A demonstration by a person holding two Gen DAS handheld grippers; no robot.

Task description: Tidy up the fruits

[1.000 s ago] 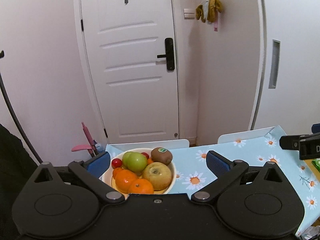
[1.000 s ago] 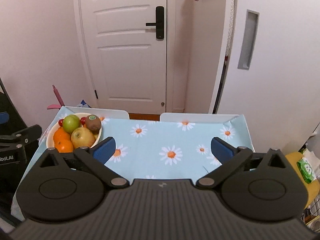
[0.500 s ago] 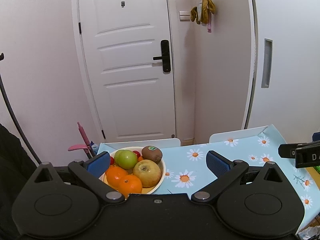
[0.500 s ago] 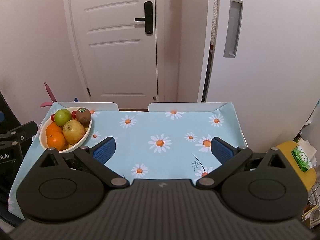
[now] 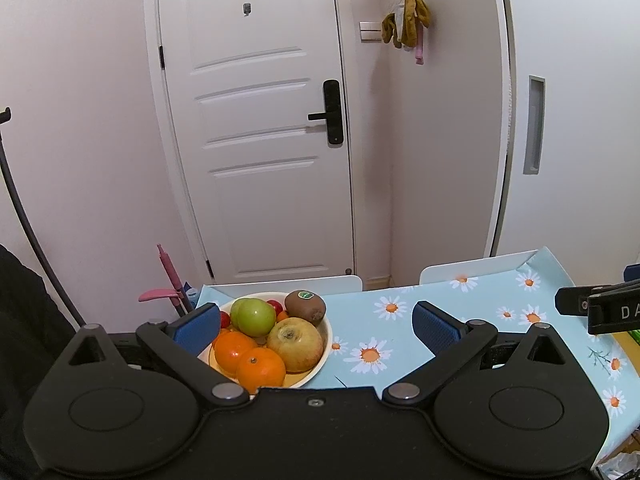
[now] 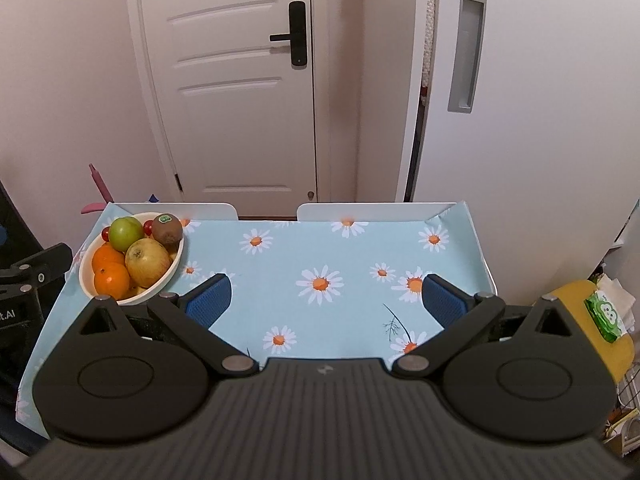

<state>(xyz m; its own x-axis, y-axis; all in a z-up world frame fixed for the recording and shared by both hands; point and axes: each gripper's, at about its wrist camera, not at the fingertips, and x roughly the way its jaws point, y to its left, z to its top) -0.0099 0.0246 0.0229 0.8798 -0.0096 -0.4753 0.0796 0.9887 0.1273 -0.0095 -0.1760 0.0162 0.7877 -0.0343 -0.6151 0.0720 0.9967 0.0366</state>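
Observation:
A cream bowl sits at the table's far left corner. It holds two oranges, a yellow apple, a green apple, a kiwi and small red tomatoes. My left gripper is open and empty, above and just short of the bowl. My right gripper is open and empty above the middle of the table.
The table has a light blue daisy cloth. A white door and walls stand behind it. A yellow stool with a green packet is at the right. Pink handles lean by the far left corner.
Both grippers have pulled back and risen; the bowl and table sit lower and farther in each view. Both stay open and empty. The fruit has not moved.

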